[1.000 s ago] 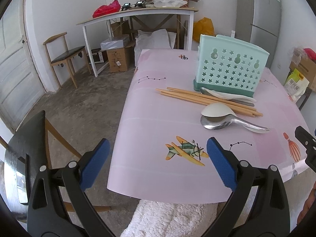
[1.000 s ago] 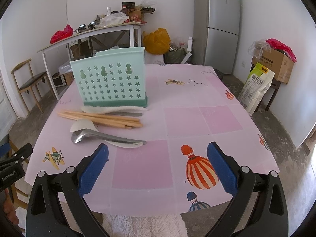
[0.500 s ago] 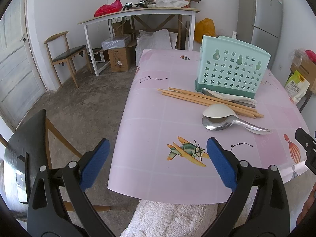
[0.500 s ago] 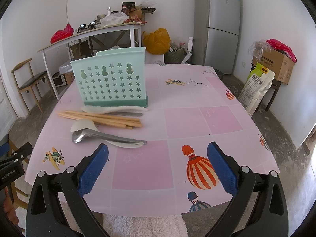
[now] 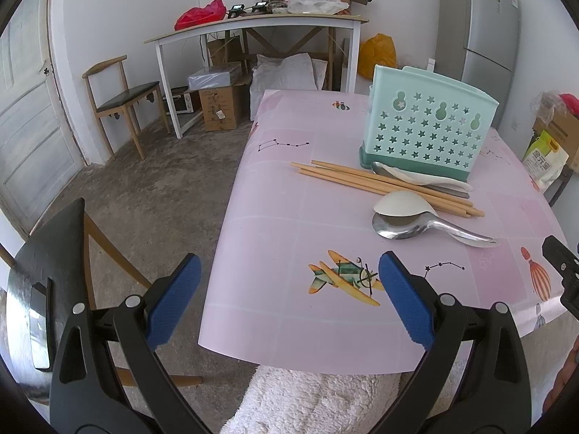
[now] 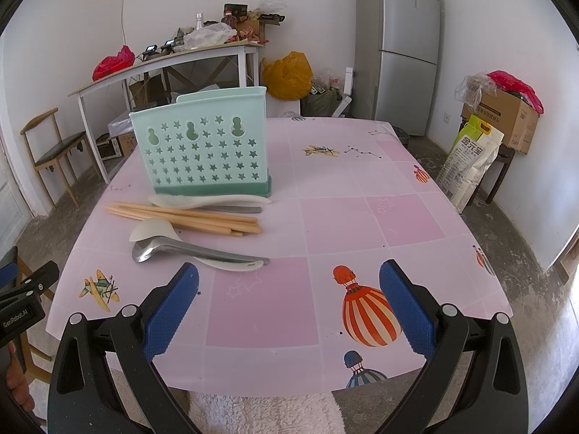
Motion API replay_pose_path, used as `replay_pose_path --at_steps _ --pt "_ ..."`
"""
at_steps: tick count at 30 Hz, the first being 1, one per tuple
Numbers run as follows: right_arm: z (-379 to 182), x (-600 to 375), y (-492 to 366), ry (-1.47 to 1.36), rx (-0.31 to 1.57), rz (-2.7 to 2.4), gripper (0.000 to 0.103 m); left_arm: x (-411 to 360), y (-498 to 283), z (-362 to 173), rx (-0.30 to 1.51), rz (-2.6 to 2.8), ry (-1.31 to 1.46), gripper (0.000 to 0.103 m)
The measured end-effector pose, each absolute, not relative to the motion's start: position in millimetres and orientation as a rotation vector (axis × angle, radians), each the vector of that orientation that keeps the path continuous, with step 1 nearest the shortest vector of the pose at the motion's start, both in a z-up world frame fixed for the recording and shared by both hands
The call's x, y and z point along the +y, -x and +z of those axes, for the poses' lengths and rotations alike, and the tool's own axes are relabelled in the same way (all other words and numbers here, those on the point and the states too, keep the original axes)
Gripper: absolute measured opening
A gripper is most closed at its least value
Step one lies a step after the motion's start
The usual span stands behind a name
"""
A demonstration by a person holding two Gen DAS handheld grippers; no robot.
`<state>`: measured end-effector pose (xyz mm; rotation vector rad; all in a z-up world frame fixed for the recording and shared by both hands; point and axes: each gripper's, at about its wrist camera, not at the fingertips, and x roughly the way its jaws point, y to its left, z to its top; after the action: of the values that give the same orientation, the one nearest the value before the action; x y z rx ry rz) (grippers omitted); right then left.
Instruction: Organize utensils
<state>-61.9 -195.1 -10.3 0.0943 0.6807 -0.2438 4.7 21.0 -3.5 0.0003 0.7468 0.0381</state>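
Observation:
A mint green utensil holder (image 5: 430, 130) with star cutouts stands on the pink table (image 5: 275, 188); it also shows in the right wrist view (image 6: 202, 148). In front of it lie several wooden chopsticks (image 5: 380, 182) (image 6: 184, 217), a white spoon with a metal utensil under it by the holder's base (image 6: 213, 200), and a white spoon (image 5: 401, 204) beside a metal spoon (image 5: 427, 228) (image 6: 195, 253). My left gripper (image 5: 287, 298) is open and empty above the table's near left edge. My right gripper (image 6: 289, 302) is open and empty above the near edge.
A dark chair (image 5: 47, 253) stands left of the table. A white fluffy cushion (image 5: 318, 398) lies under the near edge. A white desk (image 5: 253, 25), wooden chair (image 5: 123, 97), fridge (image 6: 401, 43), boxes and bags line the walls.
Both grippers have eased slightly forward toward the table. Both stay open and nothing on the table has moved.

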Motion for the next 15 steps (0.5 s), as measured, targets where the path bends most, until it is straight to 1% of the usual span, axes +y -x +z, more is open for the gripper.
replay_pose_path --at_steps 15 --pt "-10.5 -195.2 62.1 -0.093 0.680 -0.245 0.098 23.0 -5.0 -4.2 0.751 0.029 0.000 0.095"
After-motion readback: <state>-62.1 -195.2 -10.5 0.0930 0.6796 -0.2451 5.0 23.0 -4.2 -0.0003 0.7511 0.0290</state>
